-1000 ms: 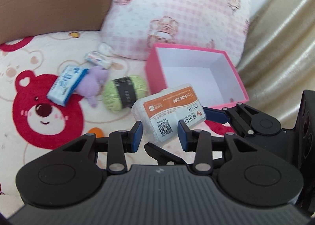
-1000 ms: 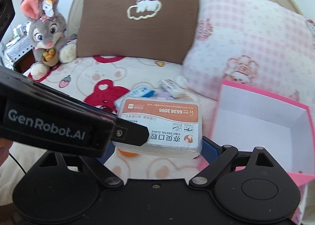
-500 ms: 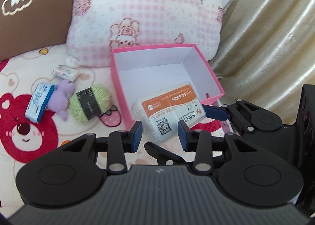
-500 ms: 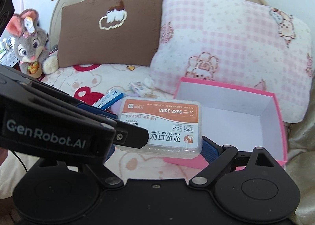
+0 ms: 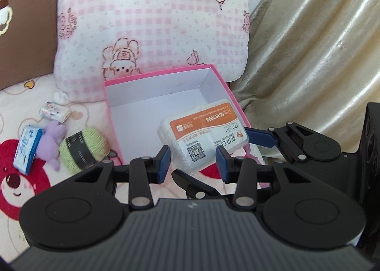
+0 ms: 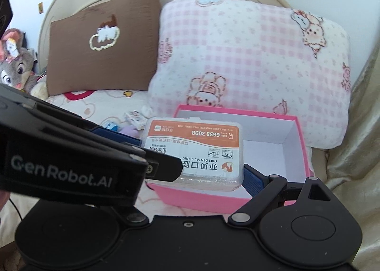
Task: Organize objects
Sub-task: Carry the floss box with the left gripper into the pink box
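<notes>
While the right tool (image 6: 190,171) is gripping the packet (image 6: 194,150) by its sides over the pink box (image 6: 292,133), ready for dropping in, the left tool (image 5: 192,160) is opening slightly, pads beside the packet but not pressing. Since a second ago, both have been travelling from the bed to above the box.

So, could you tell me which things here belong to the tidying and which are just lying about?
Job: dental clinic box, pink box, yarn ball, purple toy, blue packet, white packet.
Lying about: pink pillow, brown pillow, plush rabbit.
</notes>
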A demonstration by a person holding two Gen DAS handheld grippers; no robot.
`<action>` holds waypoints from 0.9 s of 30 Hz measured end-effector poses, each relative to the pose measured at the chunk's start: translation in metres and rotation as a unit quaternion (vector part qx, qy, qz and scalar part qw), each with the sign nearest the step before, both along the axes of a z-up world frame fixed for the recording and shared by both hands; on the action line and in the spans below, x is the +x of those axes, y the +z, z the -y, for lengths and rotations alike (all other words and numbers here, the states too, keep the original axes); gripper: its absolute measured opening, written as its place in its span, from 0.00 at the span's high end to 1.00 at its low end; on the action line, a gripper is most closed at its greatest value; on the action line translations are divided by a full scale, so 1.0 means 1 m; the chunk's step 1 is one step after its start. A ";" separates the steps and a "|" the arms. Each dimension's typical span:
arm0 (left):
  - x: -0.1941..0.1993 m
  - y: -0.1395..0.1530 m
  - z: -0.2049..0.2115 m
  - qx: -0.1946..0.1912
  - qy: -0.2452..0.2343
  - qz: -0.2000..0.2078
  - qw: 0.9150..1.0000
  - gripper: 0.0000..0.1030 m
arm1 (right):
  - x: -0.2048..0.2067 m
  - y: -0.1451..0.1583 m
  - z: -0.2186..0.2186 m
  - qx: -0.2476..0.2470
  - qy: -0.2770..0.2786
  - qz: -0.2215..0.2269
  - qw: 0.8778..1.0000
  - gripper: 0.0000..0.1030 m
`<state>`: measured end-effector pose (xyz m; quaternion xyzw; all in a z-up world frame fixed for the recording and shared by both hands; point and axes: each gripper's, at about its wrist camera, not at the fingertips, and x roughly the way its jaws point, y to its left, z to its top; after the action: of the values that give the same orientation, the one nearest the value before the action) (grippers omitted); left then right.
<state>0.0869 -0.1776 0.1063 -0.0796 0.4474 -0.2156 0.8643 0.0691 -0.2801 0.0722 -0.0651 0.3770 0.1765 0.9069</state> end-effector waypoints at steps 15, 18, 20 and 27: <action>0.096 -0.053 0.055 0.028 -0.032 -0.048 0.998 0.61 | 0.073 -0.054 0.048 0.007 -0.033 -0.028 0.999 0.09; 0.112 -0.069 0.063 0.030 -0.034 -0.059 0.997 0.61 | 0.086 -0.072 0.055 0.011 -0.040 -0.035 0.999 0.09; 0.123 -0.080 0.067 0.031 -0.031 -0.071 0.996 0.61 | 0.097 -0.083 0.062 0.026 -0.047 -0.055 0.997 0.09; 0.152 -0.125 0.083 0.016 -0.027 -0.118 0.992 0.61 | 0.131 -0.118 0.076 -0.018 -0.055 -0.105 0.993 0.09</action>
<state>0.2391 -0.2608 -0.0191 -0.0790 0.5517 -0.2209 0.8004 0.2005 -0.3562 -0.0453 -0.0420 0.4761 0.1254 0.8694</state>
